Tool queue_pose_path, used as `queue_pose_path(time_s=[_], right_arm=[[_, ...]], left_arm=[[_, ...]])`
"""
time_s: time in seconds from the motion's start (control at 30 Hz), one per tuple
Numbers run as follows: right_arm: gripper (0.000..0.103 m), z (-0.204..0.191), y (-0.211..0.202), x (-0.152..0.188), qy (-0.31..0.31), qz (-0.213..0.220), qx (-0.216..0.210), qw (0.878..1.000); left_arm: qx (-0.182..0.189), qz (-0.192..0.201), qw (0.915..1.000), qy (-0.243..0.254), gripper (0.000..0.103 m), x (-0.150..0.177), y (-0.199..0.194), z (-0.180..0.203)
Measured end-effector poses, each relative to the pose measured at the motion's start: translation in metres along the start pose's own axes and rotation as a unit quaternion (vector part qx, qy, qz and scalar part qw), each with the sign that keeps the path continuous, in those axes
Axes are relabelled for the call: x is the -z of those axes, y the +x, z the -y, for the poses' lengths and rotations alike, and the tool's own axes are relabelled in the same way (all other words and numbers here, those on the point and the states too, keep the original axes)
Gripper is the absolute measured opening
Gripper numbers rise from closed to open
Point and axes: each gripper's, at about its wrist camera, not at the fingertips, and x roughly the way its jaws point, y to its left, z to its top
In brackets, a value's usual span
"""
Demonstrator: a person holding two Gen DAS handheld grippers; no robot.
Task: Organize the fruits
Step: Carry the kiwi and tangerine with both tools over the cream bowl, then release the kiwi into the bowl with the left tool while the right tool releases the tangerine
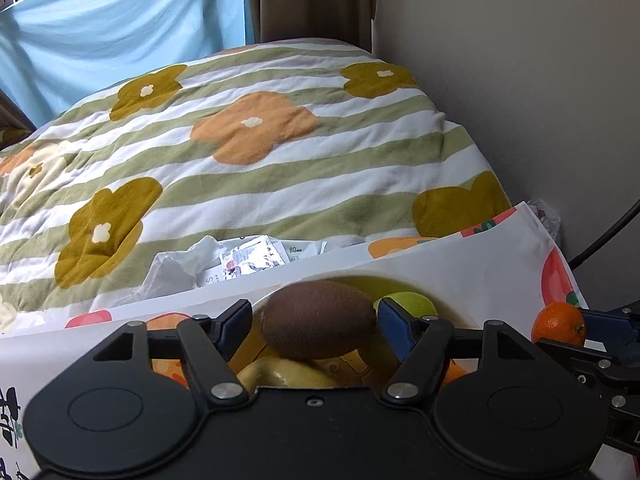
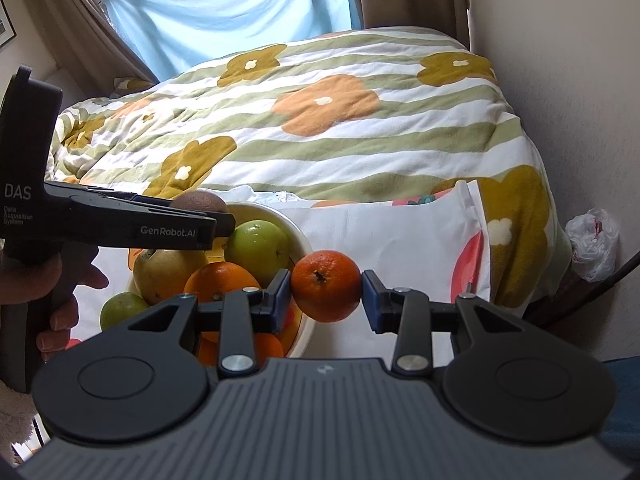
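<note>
Brown and fuzzy, the kiwi (image 1: pixel 318 320) is sitting between the two blue pads of our left gripper (image 1: pixel 316 322). We are pinching it at its two ends, so its long side is running left to right, from one pad to the other. It is hanging just above the white bowl (image 2: pixel 298 246), over the other fruit. A kiwi is light and a bit soft, so we are thinking a gentle squeeze is best. Its fuzzy skin is probably helping us hold it. Holding it by the ends looks a little wobbly to us; the fat middle would be a safer place to hold.

Our right gripper (image 2: pixel 326 286) is pinching the mandarin (image 2: pixel 326 286) on its left and right sides. It is hanging just beside the bowl's rim, over the white cloth (image 2: pixel 400 232) with fruit pictures. The mandarin is round, so it has no real long side. Its little stem dot is pointing back at our camera. Its skin looks smooth and shiny, so we are guessing it could slip. It is small and light, and a hard squeeze could squash it.

Inside the bowl a green apple (image 2: pixel 256 246), a yellow pear (image 2: pixel 166 274) and an orange (image 2: pixel 220 278) are lying close together. Behind everything, a flowery blanket (image 2: pixel 320 120) is covering the bed.
</note>
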Motion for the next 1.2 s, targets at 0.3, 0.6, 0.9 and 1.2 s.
queue_pose_path(time_s=[0.3,0.6,0.9,1.2], right_arm=[[0.053,-0.004,0.005,-0.004,-0.019,-0.002,-0.001,1.0],[0.053,-0.013,0.026,-0.009,-0.036,-0.01,-0.019,0.999],[0.084,-0.006,0.036,-0.008,-0.012,0.002,-0.04,0.999],[0.091,-0.01,0.006,-0.006,0.019,0.022,-0.026,0.999]], left_arm=[[-0.015,0.038,0.9988,-0.028,0.091,0.017,-0.042,-0.016],[-0.035,0.058,0.9954,-0.068,0.092,0.056,-0.086,-0.034],[-0.056,0.064,0.993,-0.082,0.093,0.075,-0.103,-0.037],[-0.064,0.083,0.991,-0.084,0.093,0.089,-0.135,-0.038]])
